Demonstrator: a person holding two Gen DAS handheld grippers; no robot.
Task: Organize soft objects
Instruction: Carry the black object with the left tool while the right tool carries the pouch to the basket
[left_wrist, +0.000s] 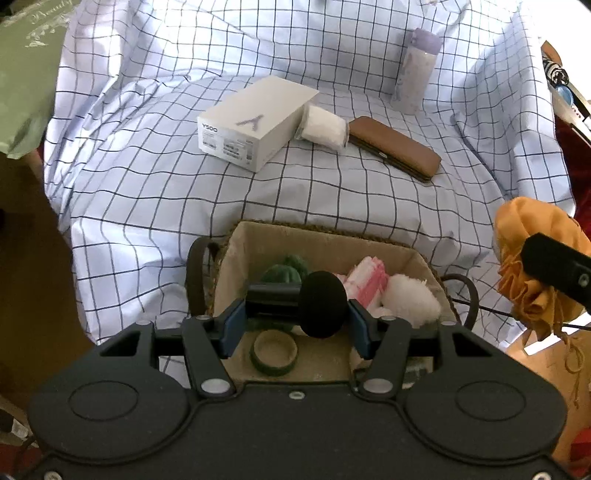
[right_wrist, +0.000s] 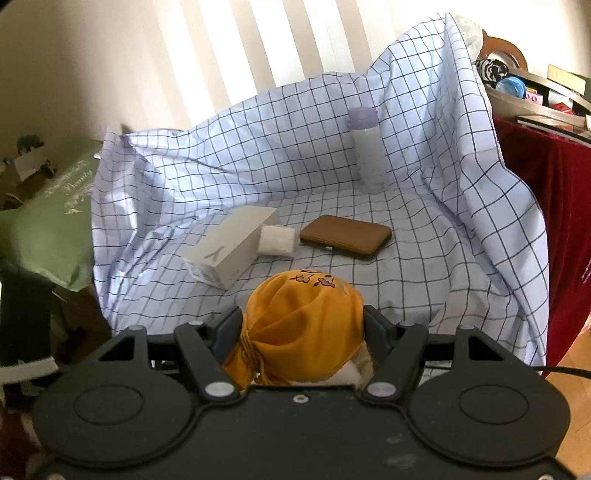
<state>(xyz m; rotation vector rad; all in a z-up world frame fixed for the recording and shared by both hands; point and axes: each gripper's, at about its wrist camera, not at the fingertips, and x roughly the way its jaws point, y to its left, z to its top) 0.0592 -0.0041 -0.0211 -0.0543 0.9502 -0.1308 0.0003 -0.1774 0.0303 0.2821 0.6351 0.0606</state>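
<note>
Two grippers are in play above a checked cloth (left_wrist: 155, 184). The left gripper (left_wrist: 293, 314) hovers over a lined basket (left_wrist: 325, 240) at the near edge of the cloth, its blue-padded fingers (left_wrist: 231, 326) closed on a black device with a round foam ball (left_wrist: 322, 304) at one end. Inside the basket lie a green ribbed item (left_wrist: 286, 269), a pink and white striped cloth (left_wrist: 365, 282), a fluffy white piece (left_wrist: 412, 295) and a green ring (left_wrist: 275, 352) on the bottom.

The right gripper (right_wrist: 303, 325) is clamped on an orange scarf bundle (right_wrist: 301, 317) with small embroidered flowers on top; the bundle fills the gap between the fingers, and a knotted tail hangs toward the camera. In the left wrist view the same orange bundle (left_wrist: 532, 266) hangs just to the right of the basket, off the cloth's edge.

Beyond the basket, toward the middle of the cloth, sits a white box (left_wrist: 255, 120) printed with a grey Y mark. A white wrapped roll (left_wrist: 323, 127) touches the box's right end, and a brown case (left_wrist: 395, 147) lies just right of the roll. Farther back from the basket stands a lilac-capped bottle (left_wrist: 417, 70), upright against the rising cloth. A green cushion (right_wrist: 48, 229) rests left of the cloth.
</note>
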